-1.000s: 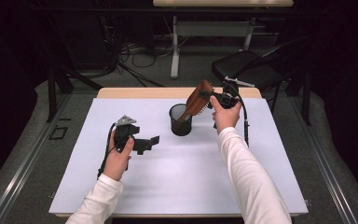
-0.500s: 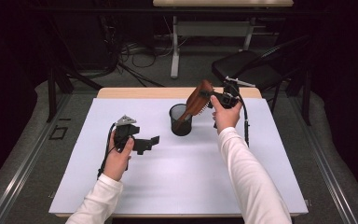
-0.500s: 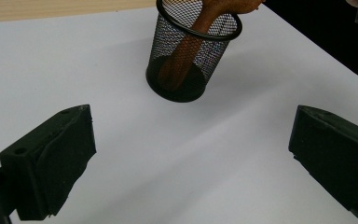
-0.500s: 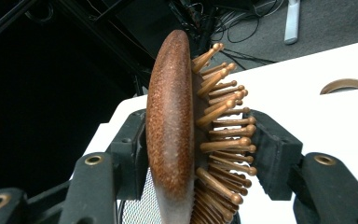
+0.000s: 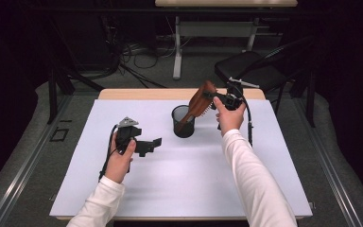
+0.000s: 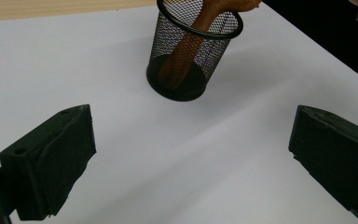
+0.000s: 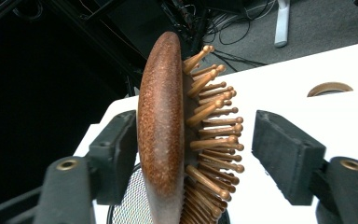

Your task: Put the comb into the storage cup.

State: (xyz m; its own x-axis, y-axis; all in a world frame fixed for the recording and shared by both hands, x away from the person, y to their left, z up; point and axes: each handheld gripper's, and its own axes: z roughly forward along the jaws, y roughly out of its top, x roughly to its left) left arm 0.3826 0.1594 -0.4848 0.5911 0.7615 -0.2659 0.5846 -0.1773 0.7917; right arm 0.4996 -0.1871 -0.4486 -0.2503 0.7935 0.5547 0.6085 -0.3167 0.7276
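From the high view, the white table lies bare across its near half. The mesh cup stands toward the far edge, holding the wooden hairbrush handle down, its head leaning toward the right gripper.

In the left gripper view, the left gripper holds nothing, its jaws wide apart over bare tabletop short of the cup.

In the right gripper view, the jaws have just been opening; the brush head stands between them, a gap showing beside the bristles.
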